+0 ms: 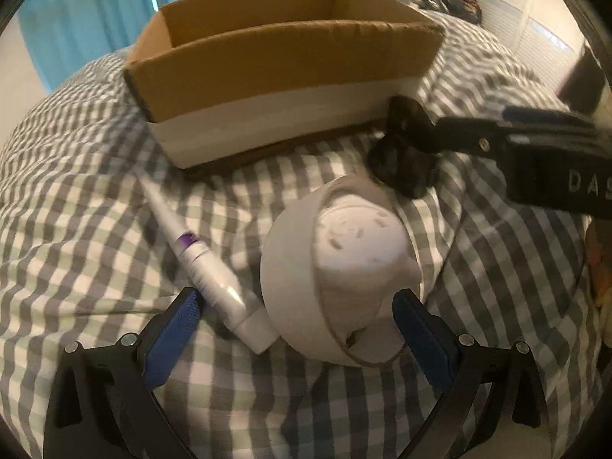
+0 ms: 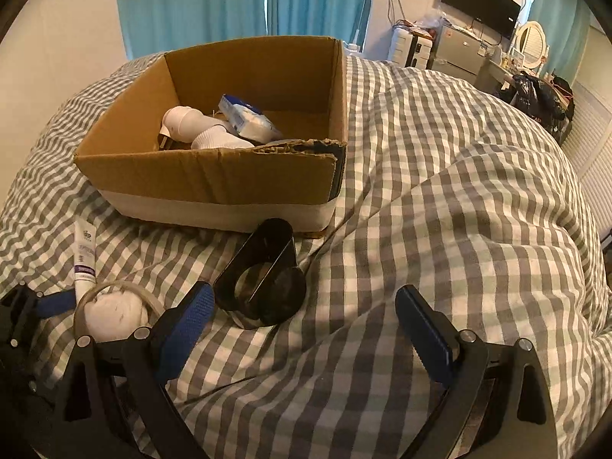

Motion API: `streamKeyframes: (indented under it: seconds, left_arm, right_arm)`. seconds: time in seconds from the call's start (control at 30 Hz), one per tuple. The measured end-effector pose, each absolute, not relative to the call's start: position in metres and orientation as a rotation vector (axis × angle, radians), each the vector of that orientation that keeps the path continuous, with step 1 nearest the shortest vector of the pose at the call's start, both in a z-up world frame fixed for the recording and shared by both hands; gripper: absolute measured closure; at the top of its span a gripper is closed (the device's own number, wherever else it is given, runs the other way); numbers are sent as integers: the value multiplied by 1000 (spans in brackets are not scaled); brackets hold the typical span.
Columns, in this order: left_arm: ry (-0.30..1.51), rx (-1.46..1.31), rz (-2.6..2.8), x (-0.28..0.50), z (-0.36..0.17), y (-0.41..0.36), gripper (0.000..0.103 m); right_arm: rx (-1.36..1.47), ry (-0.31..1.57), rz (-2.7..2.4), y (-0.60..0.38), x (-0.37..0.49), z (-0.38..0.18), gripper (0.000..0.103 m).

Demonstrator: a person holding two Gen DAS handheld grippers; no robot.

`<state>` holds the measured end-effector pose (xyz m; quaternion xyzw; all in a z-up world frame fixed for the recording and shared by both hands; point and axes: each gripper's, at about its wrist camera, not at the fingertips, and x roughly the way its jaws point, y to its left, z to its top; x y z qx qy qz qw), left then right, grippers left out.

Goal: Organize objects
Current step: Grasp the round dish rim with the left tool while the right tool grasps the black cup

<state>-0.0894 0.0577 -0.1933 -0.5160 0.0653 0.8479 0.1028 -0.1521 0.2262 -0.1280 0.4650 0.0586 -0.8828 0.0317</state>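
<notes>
Left wrist view shows the left gripper [image 1: 294, 329] spread wide and holding nothing, its blue pads [image 1: 174, 329] standing either side of a white round gadget [image 1: 336, 267] that lies on the checked bedspread [image 1: 76, 210]. The gadget sits straight ahead of this gripper, between the two fingers, with its flat vented face turned up toward the cardboard box [image 1: 283, 72]; whether the pads touch it I cannot tell. A white tube [image 1: 199, 252] lies just beside the gadget on its left, cap end near the left pad, its long axis running away toward the box's near corner, so a close here might catch the cap as well. Seen from the right wrist camera, the right gripper [image 2: 306, 329] is likewise released and empty, and the black plastic holder [image 2: 260, 283] lies ahead and a little left of its centre, near its left pad [image 2: 185, 331], its longer side pointing toward the box [image 2: 214, 176]. That box already contains a white plug-like item [image 2: 179, 124], a rolled white thing [image 2: 218, 140] and a blue and white packet [image 2: 244, 116]. By my judgement the left gripper is nearer the gadget and tube, the right nearer the holder, and each needs a lift forward over the box's near wall.
</notes>
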Motion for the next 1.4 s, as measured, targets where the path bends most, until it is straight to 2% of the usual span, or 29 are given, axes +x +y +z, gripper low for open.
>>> streamKeyframes:
  seconds: [0.2,0.27,0.33,0.4,0.5,0.67,0.73,1.1,1.17,1.27,1.33,1.37,1.4]
  left_arm:
    - [129,-1513,2472,-87,-193,52,3]
    - [102,-1501,2473,-85,-190,49,12]
    - [89,-1503,2468,-83,-189,47,30]
    - [72,-1510,2450,-83,-190,47,36]
    - [62,-1504,2446,-79,-188,47,38]
    - [43,-1478,2454,-66,-174,44,54]
    - [36,-1473,2462,-67,-170,39,63]
    - [-33,-1446,2546,-77,-153,21,65]
    - [-23,-1455,2549,-77,-152,19,65]
    - [-20,-1484,2542,-76,-154,21,63]
    - [-23,-1503,2535,-75,-156,19,59]
    - [-26,-1511,2532,-73,-156,18,58]
    - [-30,-1517,2531,-72,-157,16,56]
  right_arm:
    - [1439,189,-2720,225,-152,-129,7]
    - [1436,191,-2718,225,-151,-130,7]
    - [1437,187,-2715,225,-151,-131,7]
    - [1438,183,-2710,226,-151,-131,7]
    - [1432,177,-2705,227,-150,-132,7]
    - [1428,152,-2699,228,-149,-132,7]
    - [1429,152,-2698,228,-149,-132,7]
    - [1490,179,-2654,219,-162,-142,7]
    - [1513,169,-2623,216,-170,-148,10]
    - [1555,177,-2582,210,-181,-158,23]
    - [1589,199,-2559,207,-185,-166,47]
    - [1592,203,-2543,206,-184,-168,53]
    - [1587,211,-2536,205,-183,-168,53]
